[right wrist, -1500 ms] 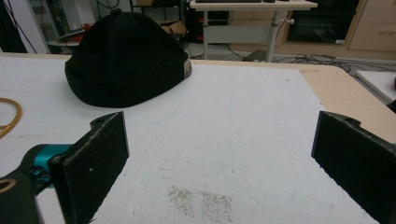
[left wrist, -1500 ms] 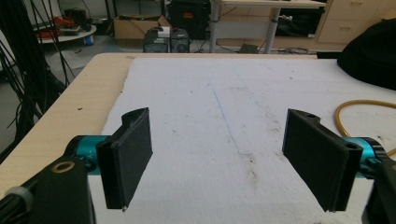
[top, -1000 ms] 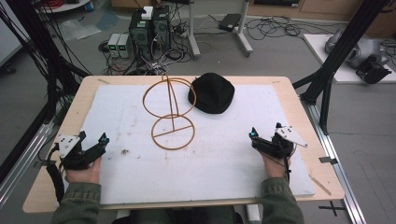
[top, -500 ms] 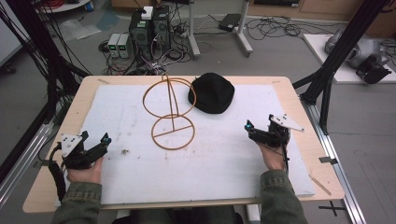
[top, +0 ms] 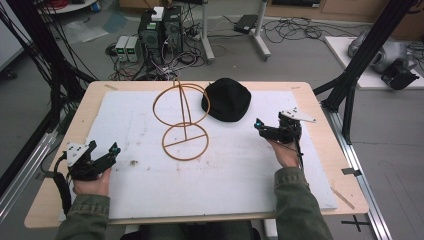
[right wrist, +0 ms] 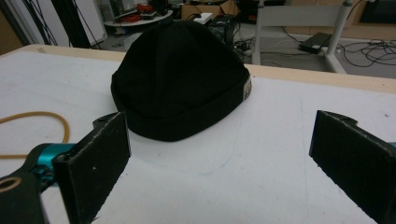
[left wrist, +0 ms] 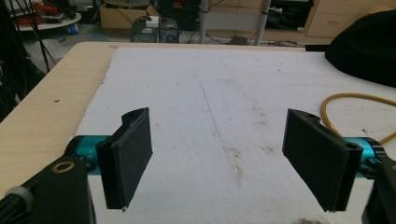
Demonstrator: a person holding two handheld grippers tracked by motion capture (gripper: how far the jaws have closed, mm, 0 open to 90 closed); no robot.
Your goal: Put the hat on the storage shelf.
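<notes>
the black hat (top: 227, 99) lies at the table's twelve o'clock edge, at eleven o'clock from the right gripper (top: 260, 127), which is nearer, jaws wide apart, empty. the left gripper (top: 111, 151), also wide and empty, sits well apart.

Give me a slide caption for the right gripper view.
Right gripper, fingers wide open, faces a black beanie lying on the white foam board.
</notes>
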